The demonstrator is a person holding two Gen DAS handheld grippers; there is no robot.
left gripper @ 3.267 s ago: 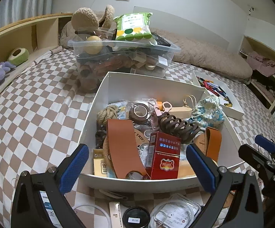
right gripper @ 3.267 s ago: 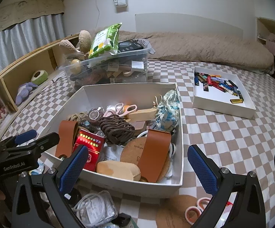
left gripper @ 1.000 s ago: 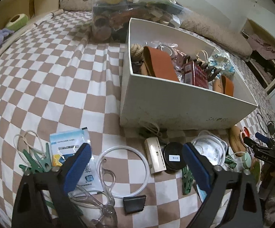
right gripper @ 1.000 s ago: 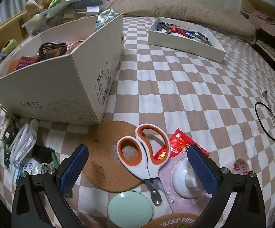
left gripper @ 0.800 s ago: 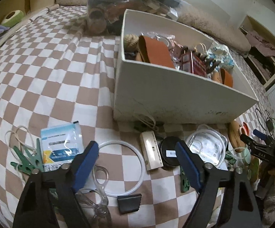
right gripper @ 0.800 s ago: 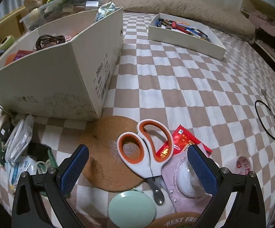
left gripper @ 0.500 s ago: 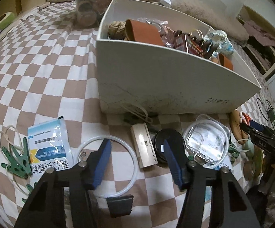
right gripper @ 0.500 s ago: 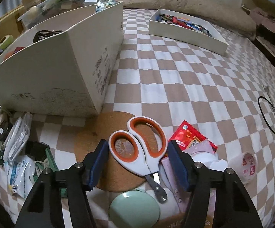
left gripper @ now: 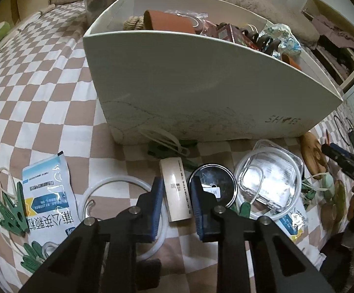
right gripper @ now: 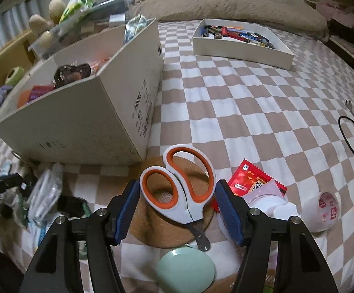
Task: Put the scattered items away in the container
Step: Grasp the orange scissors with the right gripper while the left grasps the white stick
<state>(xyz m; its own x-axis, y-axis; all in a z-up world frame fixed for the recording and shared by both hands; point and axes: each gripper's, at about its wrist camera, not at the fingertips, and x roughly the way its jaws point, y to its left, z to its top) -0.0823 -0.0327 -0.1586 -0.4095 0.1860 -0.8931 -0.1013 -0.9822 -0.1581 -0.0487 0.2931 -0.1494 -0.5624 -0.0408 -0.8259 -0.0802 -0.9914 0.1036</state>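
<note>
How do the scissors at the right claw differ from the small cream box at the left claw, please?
The scissors have white and orange looped handles; the cream box is a plain slim block with small print. The scissors lie on a round cork mat; the box lies on the checked bedspread. The right claw spans wide handles; the left claw clamps a narrow box. Both lie outside the white container.

left claw (left gripper: 175, 204) | clamped on cream box (left gripper: 176, 190) | beside black lid (left gripper: 212, 185)

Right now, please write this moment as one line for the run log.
left gripper: shut on cream rectangular block | right gripper: shut on orange-and-white scissors, lying on cork mat | white shoe box: partly filled
</note>
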